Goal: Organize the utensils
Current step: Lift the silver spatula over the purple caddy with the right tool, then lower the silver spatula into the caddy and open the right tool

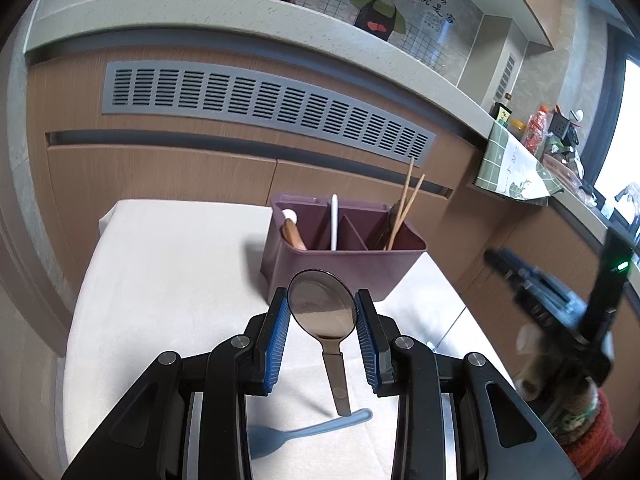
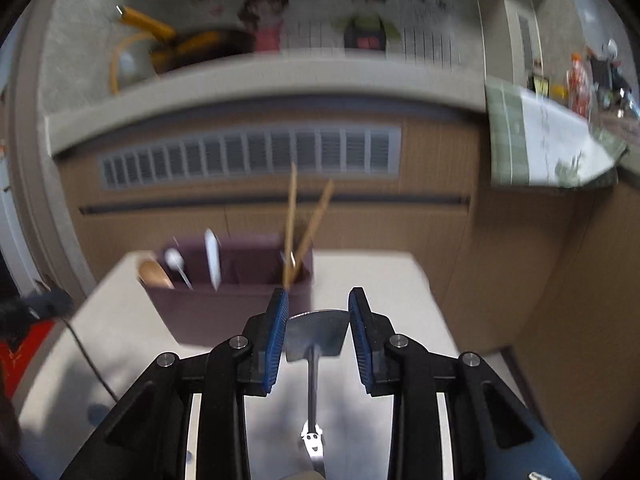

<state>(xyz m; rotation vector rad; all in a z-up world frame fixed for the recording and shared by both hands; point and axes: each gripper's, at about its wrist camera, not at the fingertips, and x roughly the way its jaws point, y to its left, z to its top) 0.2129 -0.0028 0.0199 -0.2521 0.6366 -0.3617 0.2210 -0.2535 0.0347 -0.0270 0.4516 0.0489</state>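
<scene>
A: Between the fingers of the left gripper (image 1: 322, 307) I see a dark, translucent brown plastic spoon (image 1: 323, 308). Is it held?

B: I think yes. The round bowl sits between the two blue pads and both seem to touch its edges, so the fingers look clenched on the bowl. The long axis runs from the bowl down toward the camera, with the handle hanging free above the white surface (image 1: 168, 280).

A: And where must it go?

B: The plum-coloured plastic utensil holder with dividers (image 1: 344, 256) stands straight ahead of the left fingers, just beyond the spoon. This is the relation that matters: the spoon must travel forward and then go handle-down into a compartment. A pair of wooden chopsticks (image 1: 404, 212) already leans in the right compartment.

A: What does the right gripper (image 2: 318, 320) do?

B: It holds a small metal spatula with a fan-shaped blade (image 2: 316, 340) between its fingers; the view is blurred, so I cannot tell how firmly. A grey-blue plastic spoon (image 1: 304, 432) lies on the surface under the left gripper.
</scene>
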